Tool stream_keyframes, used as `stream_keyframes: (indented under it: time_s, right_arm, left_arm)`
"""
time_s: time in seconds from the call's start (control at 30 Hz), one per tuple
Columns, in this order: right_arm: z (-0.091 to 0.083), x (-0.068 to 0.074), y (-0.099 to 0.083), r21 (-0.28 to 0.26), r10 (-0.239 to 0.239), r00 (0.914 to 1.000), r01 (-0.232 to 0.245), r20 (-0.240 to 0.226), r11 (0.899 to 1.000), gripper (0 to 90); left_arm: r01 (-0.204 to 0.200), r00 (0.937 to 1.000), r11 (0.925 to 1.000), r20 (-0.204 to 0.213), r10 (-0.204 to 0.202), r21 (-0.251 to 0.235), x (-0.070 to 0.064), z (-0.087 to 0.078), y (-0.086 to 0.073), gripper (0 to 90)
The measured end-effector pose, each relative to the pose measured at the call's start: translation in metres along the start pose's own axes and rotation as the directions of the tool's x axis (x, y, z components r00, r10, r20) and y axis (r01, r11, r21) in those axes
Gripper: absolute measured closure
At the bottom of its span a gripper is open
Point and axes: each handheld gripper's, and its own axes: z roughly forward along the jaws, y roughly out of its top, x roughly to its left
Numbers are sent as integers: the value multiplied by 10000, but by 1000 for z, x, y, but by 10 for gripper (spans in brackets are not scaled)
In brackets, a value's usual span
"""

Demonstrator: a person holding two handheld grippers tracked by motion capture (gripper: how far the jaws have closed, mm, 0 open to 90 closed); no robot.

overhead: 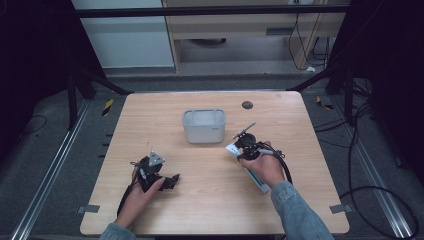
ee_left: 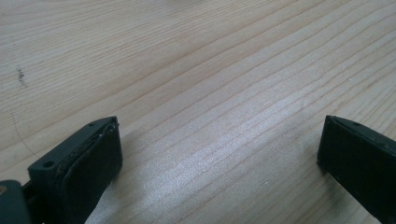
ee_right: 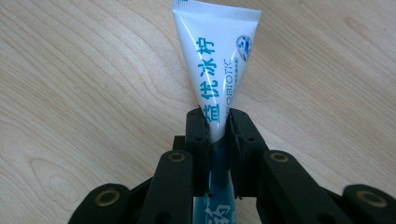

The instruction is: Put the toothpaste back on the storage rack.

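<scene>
The right gripper (ee_right: 218, 128) is clamping a white toothpaste tube (ee_right: 215, 60) between its two black jaws, which are pressing on the tube's flat sides. The tube's wide crimped end is pointing away past the fingertips, over the wooden table (ee_right: 70, 93), while its blue part is running back between the jaws toward the hand. In the high view, the same gripper (overhead: 243, 145) is gripping the tube (overhead: 257, 181), which is lying under the person's right hand (overhead: 265, 167). Beyond the fingertips, near them, a grey-white bin (overhead: 203, 126) is standing. The left gripper (ee_left: 219, 154) is resting with its jaws spread wide, nothing between them but bare wood.
</scene>
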Motion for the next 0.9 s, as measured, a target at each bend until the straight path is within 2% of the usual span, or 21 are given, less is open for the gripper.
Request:
stream_keyframes:
  time_s: [0.3,0.6,0.77,0.9]
  right_arm:
    - [-14,-4,5,-176,-53,9998,56,179,9998,797]
    - [-33,-12,11,-791,131,9994,-106,320,9968,797]
    - [-44,-15,11,-1427,346,9981,-271,503,9894,797]
    - [-48,-15,13,-1595,355,9980,-268,521,9868,797]
  left_arm:
    - [-1,10000,10000,1,1,-3,0,0,0,0]
    - [-8,10000,10000,2,8,0,0,0,0,0]
    - [-8,10000,10000,2,8,-1,0,0,0,0]
    - [-7,10000,10000,1,7,0,0,0,0,0]
